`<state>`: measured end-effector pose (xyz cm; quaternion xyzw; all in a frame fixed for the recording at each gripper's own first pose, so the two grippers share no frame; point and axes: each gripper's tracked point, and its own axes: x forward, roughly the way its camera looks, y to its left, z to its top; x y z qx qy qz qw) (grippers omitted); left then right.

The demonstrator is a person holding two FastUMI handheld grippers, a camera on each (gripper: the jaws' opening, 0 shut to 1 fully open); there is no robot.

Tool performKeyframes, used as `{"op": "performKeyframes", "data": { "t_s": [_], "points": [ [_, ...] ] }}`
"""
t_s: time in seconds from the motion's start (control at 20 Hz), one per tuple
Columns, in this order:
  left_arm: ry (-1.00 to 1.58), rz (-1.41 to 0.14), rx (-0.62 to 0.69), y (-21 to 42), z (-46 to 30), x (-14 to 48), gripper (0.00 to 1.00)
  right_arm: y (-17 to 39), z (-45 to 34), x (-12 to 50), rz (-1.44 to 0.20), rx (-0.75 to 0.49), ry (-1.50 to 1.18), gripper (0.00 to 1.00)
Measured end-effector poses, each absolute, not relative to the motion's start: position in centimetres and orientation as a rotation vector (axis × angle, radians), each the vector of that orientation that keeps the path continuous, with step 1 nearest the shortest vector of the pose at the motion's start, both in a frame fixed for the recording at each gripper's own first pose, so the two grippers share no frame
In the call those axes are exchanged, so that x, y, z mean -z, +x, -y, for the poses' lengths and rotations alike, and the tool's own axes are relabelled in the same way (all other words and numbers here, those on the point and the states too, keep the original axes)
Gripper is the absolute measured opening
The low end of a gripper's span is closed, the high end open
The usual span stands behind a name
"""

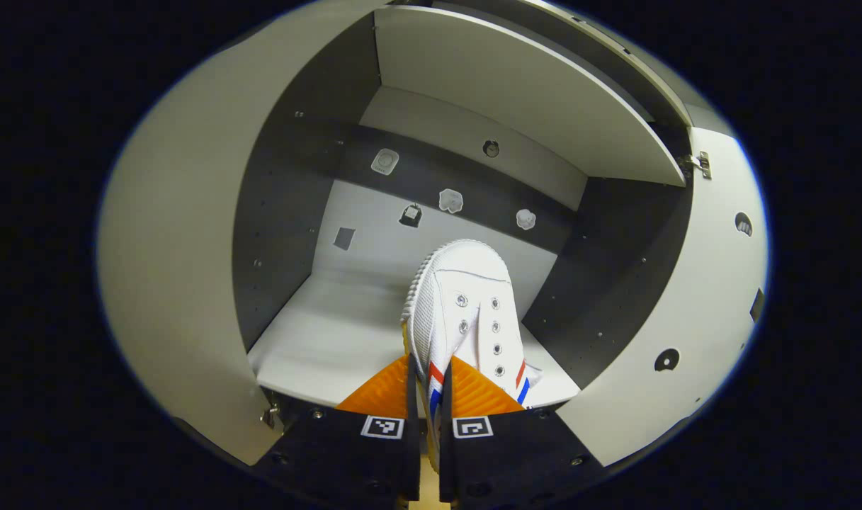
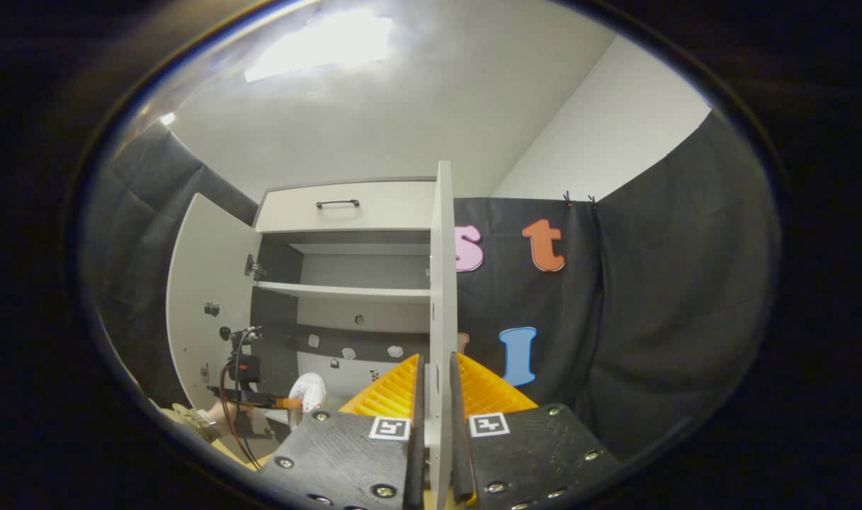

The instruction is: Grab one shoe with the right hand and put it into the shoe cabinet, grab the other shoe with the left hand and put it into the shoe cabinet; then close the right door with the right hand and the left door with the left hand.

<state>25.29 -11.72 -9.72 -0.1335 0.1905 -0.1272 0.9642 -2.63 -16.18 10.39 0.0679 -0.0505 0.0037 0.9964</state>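
Left gripper view: step in hand was the second shoe going in. The left gripper (image 1: 428, 386) was clamped on the white canvas sneaker with red and blue side stripes (image 1: 466, 312), its side wall pinched between the two fingers, toe pointing into the cabinet. The sneaker sat low over the pale bottom shelf (image 1: 331, 340) of the grey-and-white shoe cabinet (image 1: 289, 212), toward the right side; whether the sole already touched the shelf, cannot tell. The left door (image 1: 168, 269) and right door (image 1: 714, 297) both stood open. Next move, by my read: set the sole down, release, back out straight without dragging the shoe.

Right gripper view: the right gripper (image 2: 434, 386) was closed on the free edge of the white right door panel (image 2: 441, 283), the panel running edge-on between the fingers. The other gripper (image 2: 261, 404), with the sneaker (image 2: 309, 391), showed far off at lower left inside the cabinet. The right door's closing likely waits until that hand is out.
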Motion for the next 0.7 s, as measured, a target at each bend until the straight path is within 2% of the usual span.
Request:
{"op": "performKeyframes", "data": {
  "t_s": [0.25,0.7],
  "points": [
    [-0.264,-0.422,0.236,31.3,12.4,11.3,0.11,-3.7,17.1,-10.3,0.1,0.044,0.115,0.16],
    [-0.184,-0.523,0.241,35.7,13.1,16.3,0.11,-4.4,19.2,-9.4,0.077,0.133,0.099,0.16]
  ]
}}
